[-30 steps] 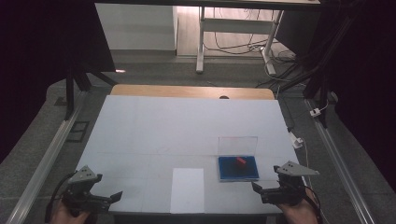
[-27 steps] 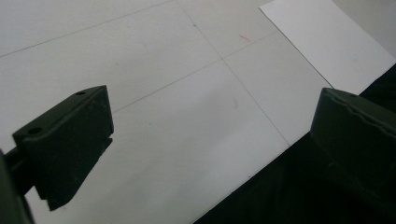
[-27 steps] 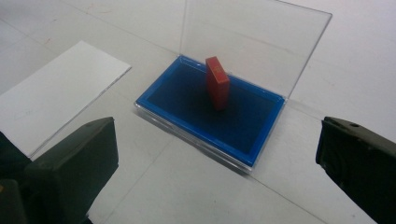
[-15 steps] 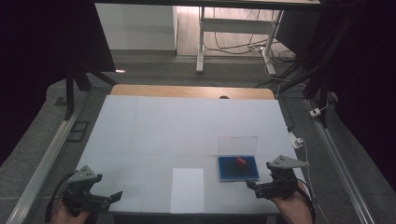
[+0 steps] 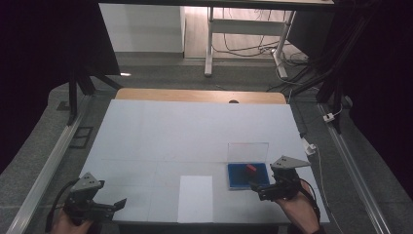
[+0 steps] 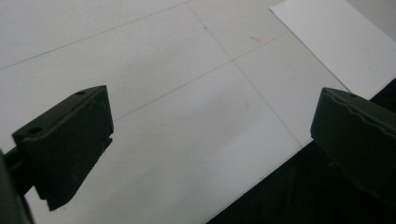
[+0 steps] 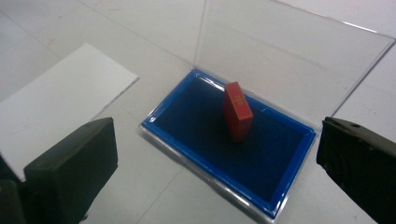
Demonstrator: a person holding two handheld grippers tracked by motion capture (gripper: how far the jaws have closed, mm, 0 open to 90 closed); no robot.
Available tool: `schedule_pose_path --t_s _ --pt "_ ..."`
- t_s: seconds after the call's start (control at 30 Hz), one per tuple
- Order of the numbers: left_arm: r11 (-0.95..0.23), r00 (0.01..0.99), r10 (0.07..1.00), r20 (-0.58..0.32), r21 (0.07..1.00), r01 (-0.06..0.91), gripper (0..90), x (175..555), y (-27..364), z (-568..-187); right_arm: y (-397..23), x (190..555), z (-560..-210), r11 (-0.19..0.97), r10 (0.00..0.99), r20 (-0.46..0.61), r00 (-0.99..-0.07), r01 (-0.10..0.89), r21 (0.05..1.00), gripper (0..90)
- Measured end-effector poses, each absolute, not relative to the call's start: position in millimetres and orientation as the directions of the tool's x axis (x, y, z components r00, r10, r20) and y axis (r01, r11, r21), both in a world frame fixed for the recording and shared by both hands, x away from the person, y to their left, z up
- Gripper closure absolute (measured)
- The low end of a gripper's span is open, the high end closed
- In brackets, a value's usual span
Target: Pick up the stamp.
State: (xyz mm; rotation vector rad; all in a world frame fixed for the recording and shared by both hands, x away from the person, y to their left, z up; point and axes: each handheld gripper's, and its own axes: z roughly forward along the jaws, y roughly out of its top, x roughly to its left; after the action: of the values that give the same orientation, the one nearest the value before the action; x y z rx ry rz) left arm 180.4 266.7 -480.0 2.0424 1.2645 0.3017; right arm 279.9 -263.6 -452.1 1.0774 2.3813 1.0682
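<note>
Right claw (image 5: 255, 185) hovers at the near right of the bench (image 5: 195, 131), jaws spread wide, nothing between them. It points at the blue tray (image 7: 261, 182), which sits just ahead of it at about 5 o'clock on the bench top. The clear lid (image 7: 289, 56) stands raised along the tray's far edge. Inside the tray, a small red block (image 7: 237, 111) stands on end, tilted slightly, roughly at the tray's centre; a gold mark shows on its upper face.

Left claw (image 5: 114, 204) rests at 7 o'clock near the bench's front edge, jaws also wide, holding nothing. A white sheet (image 5: 196, 197) lies flat between the two claws, at 6 o'clock, apart from the tray.

Step in hand, as judged: approach and grasp of the red block by the right claw.

Notes for doing it well:
- Keep the jaws wide until they straddle the block; it sits between them in the right gripper view already, so a straight advance should serve.
- Come in over the tray's near rim, not through it; the rim is low but a dragged jaw could shift the tray.
- Stay short of the lid; a push would tip it or move the tray.
- Close on the block's two broad faces, low enough that it does not topple.
</note>
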Motion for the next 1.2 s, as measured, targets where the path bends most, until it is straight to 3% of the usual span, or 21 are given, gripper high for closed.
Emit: schedule_pose_path --t_s 0.57,0.7,0.97,1.2 --pt "-0.282 0.502 0.847 -0.173 0.654 0.702 0.0 182 266 -481 -248 316 -471 0.528 0.726 -0.026 -0.688 0.532 0.662 0.4" --pt "-0.284 0.505 0.845 -0.175 0.653 0.702 0.0 183 266 -481 -247 324 -474 0.538 0.707 -0.009 -0.707 0.53 0.655 9.5" --pt "-0.286 0.506 0.844 -0.176 0.652 0.703 0.0 183 266 -482 -247 335 -475 0.584 0.672 -0.007 -0.741 0.524 0.62 48.4" --pt "-0.288 0.507 0.843 -0.177 0.648 0.705 0.0 183 266 -482 -247 340 -474 0.595 0.647 0.01 -0.762 0.514 0.618 70.9"
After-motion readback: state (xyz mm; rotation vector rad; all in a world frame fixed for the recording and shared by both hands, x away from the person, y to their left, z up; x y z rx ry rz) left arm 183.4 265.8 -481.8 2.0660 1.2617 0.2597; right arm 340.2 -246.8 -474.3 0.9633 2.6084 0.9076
